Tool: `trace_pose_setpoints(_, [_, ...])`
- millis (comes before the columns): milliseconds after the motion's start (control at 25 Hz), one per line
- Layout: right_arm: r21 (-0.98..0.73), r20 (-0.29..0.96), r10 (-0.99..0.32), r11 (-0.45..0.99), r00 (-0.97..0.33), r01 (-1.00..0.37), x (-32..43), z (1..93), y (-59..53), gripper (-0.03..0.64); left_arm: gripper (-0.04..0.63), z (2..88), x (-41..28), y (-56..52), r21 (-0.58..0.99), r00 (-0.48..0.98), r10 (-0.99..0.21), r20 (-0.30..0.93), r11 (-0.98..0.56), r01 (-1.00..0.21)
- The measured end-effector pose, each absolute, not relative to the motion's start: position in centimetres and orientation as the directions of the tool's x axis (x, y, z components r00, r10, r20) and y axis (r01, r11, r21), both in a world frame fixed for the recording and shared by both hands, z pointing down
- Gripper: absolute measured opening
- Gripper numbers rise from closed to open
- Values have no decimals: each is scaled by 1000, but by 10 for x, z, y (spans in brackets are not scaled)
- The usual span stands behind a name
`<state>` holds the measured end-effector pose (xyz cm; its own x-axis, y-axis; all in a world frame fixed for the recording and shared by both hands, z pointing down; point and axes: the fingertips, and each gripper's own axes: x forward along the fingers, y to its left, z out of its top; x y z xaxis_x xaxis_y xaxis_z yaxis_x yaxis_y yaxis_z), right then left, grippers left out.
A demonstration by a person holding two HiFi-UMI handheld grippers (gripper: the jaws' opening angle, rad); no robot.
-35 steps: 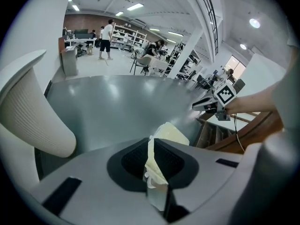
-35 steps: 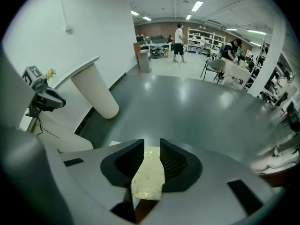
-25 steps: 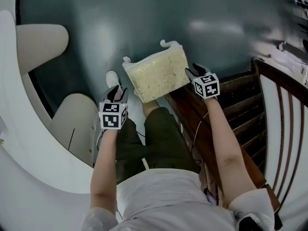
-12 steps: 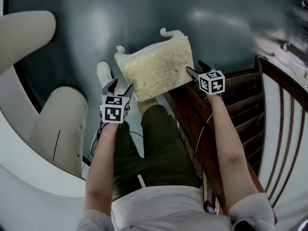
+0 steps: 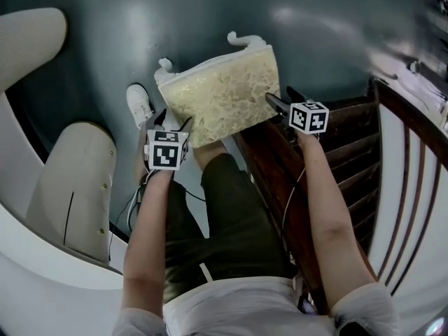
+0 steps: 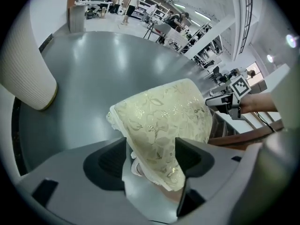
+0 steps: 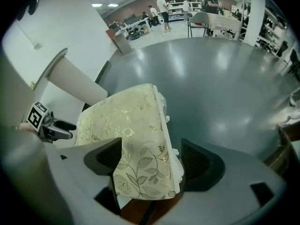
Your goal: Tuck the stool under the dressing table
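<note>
The stool point(image 5: 224, 96) has a cream seat with a gold leaf pattern and white curled legs, and it stands on the grey floor in front of the person. My left gripper point(image 5: 171, 121) is at its near left corner. The cushion corner point(image 6: 164, 116) lies between the jaws, which are opening, and a gap shows beside the left pad. My right gripper point(image 5: 280, 100) is at the near right corner. Its jaws are opening too, with the cushion edge point(image 7: 126, 121) between them. Dark wooden furniture point(image 5: 329, 152) stands close on the stool's right.
A white shoe point(image 5: 138, 103) rests on the floor left of the stool. A cream column point(image 5: 77, 180) and a curved white surface point(image 5: 42, 278) fill the left side. White rails point(image 5: 420, 187) run along the far right. Open grey floor point(image 5: 210, 12) lies beyond the stool.
Both grippers have sunk lower at the stool's near corners, and their jaws have spread wider. In the head view the stool has drawn closer and shifted a little left.
</note>
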<state>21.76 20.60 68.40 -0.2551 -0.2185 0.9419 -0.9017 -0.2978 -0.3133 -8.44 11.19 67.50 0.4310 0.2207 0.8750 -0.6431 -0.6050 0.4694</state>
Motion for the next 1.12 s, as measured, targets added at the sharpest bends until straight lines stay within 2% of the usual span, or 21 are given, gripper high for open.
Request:
trace_pose_setpoints(240, [-422, 905, -192, -302, -379, -855, 195, 700, 219, 454, 314, 690, -82, 133, 474, 406, 253, 878, -578, -665])
trace_pose_setpoints(360, [-428, 903, -171, -291, -393, -856, 190, 704, 227, 468, 313, 692, -81, 138, 481, 410, 259, 875, -570, -666])
trace_pose_setpoints(600, [-426, 903, -187, -283, -386, -859, 185, 703, 221, 448, 314, 695, -80, 138, 510, 425, 286, 859, -557, -655])
trace_pose_setpoints(760, [-400, 915, -180, -277, -362, -874, 187, 706, 220, 436, 313, 696, -80, 138, 492, 423, 260, 868, -557, -669])
trace_pose_setpoints(1120, [-381, 915, -203, -142, -350, -914, 197, 702, 202, 420, 298, 694, -77, 156, 468, 423, 211, 881, -509, -722])
